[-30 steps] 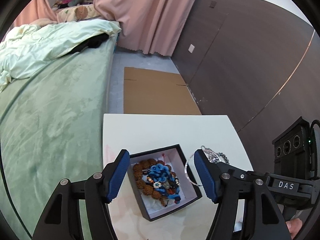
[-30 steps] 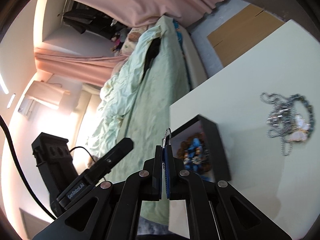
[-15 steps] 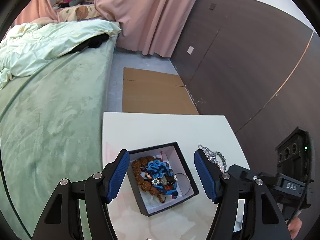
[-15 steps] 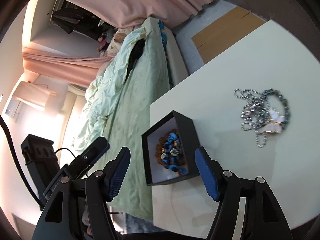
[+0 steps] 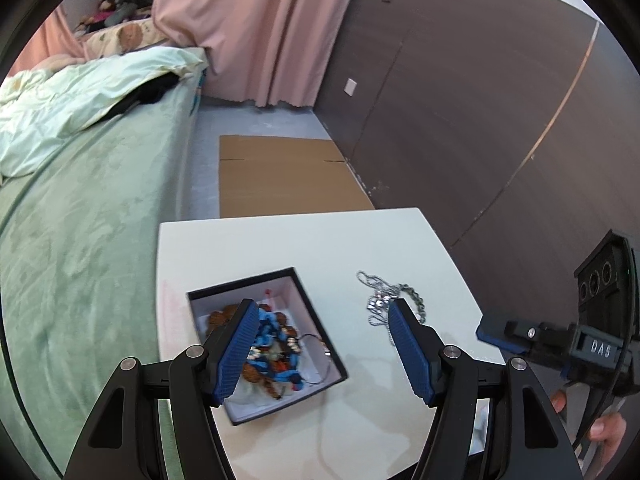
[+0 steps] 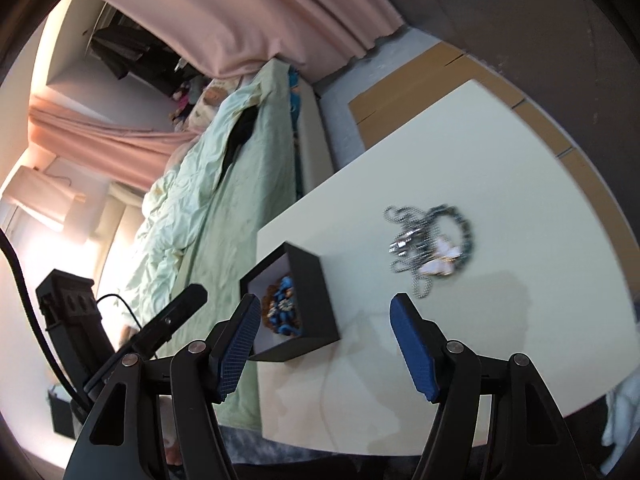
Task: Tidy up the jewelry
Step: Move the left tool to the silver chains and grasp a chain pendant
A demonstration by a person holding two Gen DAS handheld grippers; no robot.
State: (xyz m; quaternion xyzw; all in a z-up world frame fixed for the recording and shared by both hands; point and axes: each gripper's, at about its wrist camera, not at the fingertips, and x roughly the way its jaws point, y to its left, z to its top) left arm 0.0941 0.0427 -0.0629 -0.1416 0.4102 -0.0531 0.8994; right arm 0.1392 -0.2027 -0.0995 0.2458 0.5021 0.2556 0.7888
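While the white counter (image 5: 280, 240) carries everything that matters here, the coming move turns on one small patch of it: the bare stretch between the black box and the loose silver pile. The counter stands just beside the green bed (image 5: 80, 240), its far edge toward a flattened sheet of cardboard (image 5: 280, 176) on the floor.

The black box (image 5: 324, 354) sits toward the counter's bed-side edge, open on top, white-lined, and already holding brown beads, a blue knotted piece and a thin wire hoop. In the right wrist view the same box (image 6: 310, 292) lies ahead and to the left of the fingers.

The tangle of silver chains (image 6: 430, 240) lies on the counter's wall side, well apart from the box, with a pale butterfly-shaped pendant in it. It is a heap with no clear long axis, though a loop or two trails toward the near edge.

The left gripper (image 5: 320, 344) hangs above the near edge with its fingers spread wide and empty, the box's near corner between them and the chains (image 5: 394, 300) just past its right fingertip. The right gripper (image 6: 324, 344) is likewise spread and empty, and the chains lie ahead and slightly right of its gap.

I judge the right hand the better placed: its fingers already face the pile, and the carry to the box would run leftward across bare counter.
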